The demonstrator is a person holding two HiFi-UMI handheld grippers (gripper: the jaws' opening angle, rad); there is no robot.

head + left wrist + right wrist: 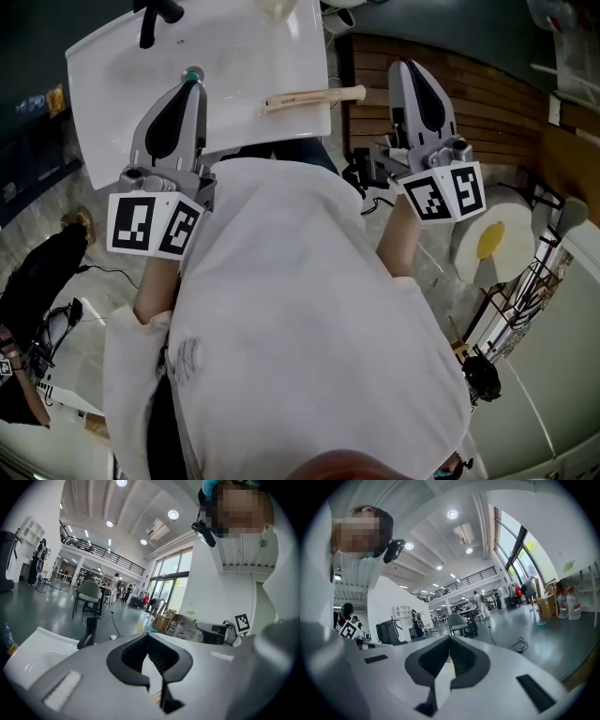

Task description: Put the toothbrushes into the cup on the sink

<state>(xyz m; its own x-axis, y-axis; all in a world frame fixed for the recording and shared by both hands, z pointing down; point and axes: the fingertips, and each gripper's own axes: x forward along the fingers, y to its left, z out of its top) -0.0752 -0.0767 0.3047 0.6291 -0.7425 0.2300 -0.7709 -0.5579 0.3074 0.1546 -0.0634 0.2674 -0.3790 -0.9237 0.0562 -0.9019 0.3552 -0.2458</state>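
Note:
A pale wooden toothbrush (314, 97) lies flat on the front right rim of the white sink (122, 66). Only the bottom of a pale cup (278, 7) shows, at the sink's far edge. My left gripper (190, 86) points over the sink's front, left of the toothbrush and apart from it. Its jaws are shut with nothing between them (148, 639). My right gripper (411, 66) is off the sink, to its right, over the wooden slats. It is shut and empty (450, 641). Both gripper views look out across a large hall.
A black faucet (155, 14) stands at the sink's back left and also shows in the left gripper view (89, 632). Wooden slats (497, 112) lie right of the sink. A round white object with a yellow centre (492, 242) sits lower right. A black bag (37, 281) lies on the floor at left.

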